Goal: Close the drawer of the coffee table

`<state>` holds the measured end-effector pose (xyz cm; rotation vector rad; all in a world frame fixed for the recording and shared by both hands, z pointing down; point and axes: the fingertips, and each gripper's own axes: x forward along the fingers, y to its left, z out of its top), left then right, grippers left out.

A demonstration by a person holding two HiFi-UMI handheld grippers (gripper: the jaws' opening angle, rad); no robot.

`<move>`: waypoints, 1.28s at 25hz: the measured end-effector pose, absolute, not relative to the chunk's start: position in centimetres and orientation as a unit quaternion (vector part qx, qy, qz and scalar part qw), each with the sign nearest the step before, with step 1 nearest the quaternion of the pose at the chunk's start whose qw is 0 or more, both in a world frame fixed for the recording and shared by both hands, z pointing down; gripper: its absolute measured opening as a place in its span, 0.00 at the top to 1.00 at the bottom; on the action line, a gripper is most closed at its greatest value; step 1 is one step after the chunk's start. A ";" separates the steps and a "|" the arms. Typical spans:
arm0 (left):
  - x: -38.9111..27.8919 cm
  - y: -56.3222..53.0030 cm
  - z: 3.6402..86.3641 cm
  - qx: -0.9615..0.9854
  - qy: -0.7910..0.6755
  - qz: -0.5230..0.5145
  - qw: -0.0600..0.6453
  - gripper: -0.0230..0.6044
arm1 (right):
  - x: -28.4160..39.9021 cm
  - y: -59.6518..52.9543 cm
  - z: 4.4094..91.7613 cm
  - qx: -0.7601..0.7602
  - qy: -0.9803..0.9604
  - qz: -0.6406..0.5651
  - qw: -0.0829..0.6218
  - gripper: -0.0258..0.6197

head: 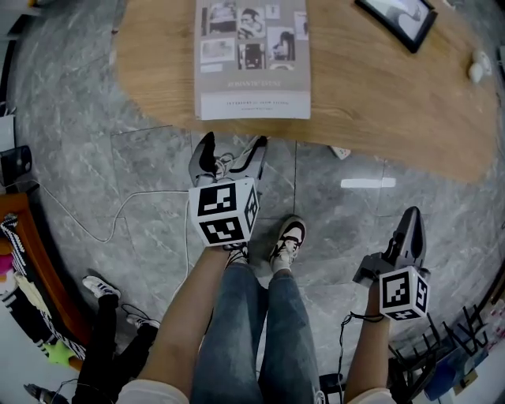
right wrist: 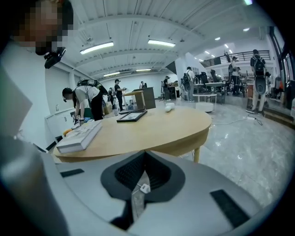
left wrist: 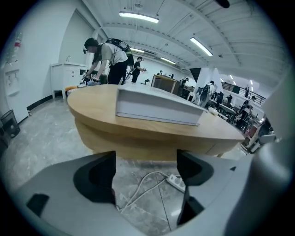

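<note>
The oval wooden coffee table (head: pixel 379 95) fills the top of the head view, with a large grey book (head: pixel 252 59) and a black picture frame (head: pixel 397 17) on it. In the left gripper view its side band (left wrist: pixel 152 145) looks flush, with a thin seam (left wrist: pixel 215 148) at the right; no drawer sticks out. My left gripper (head: pixel 233 150) hangs over the floor just short of the table's near edge, open, with nothing between its fingers (left wrist: pixel 99 177). My right gripper (head: pixel 412 215) is lower right, further from the table, shut and empty (right wrist: pixel 144 159).
A white power strip (left wrist: pixel 176 183) and its cable (head: pixel 118 213) lie on the grey floor under the table's edge. The wearer's shoes (head: pixel 288 241) stand between the grippers. Another person's feet (head: pixel 102 288) and a red-edged shelf (head: pixel 35 260) are at left. People work in the background (left wrist: pixel 108 57).
</note>
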<state>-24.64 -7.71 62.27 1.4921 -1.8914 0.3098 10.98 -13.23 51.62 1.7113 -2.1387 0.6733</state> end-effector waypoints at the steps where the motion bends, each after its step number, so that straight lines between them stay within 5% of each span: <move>1: -24.6 -6.8 61.8 0.572 -0.730 0.123 0.353 0.31 | 11.0 -13.0 51.2 0.601 -0.747 0.238 0.155 0.96; 6: -23.3 -3.5 55.5 0.584 -0.725 0.124 0.343 0.33 | 11.2 -11.9 47.4 0.609 -0.744 0.230 0.147 0.96; 11: -22.2 -4.0 41.3 0.622 -0.737 0.103 0.244 0.64 | 10.7 -11.6 39.7 0.617 -0.746 0.217 0.122 0.96; 16: -20.4 -3.5 23.8 0.678 -0.708 0.008 0.195 0.66 | 11.2 -9.8 28.6 0.623 -0.749 0.214 0.073 0.96; 25: -19.1 0.2 -1.4 0.736 -0.657 -0.108 0.124 0.95 | 11.6 -7.0 7.6 0.608 -0.781 0.140 -0.016 0.96; 32: -17.6 3.7 -11.0 0.765 -0.606 -0.201 0.087 0.97 | 12.5 -5.7 -3.5 0.600 -0.797 0.051 -0.041 0.96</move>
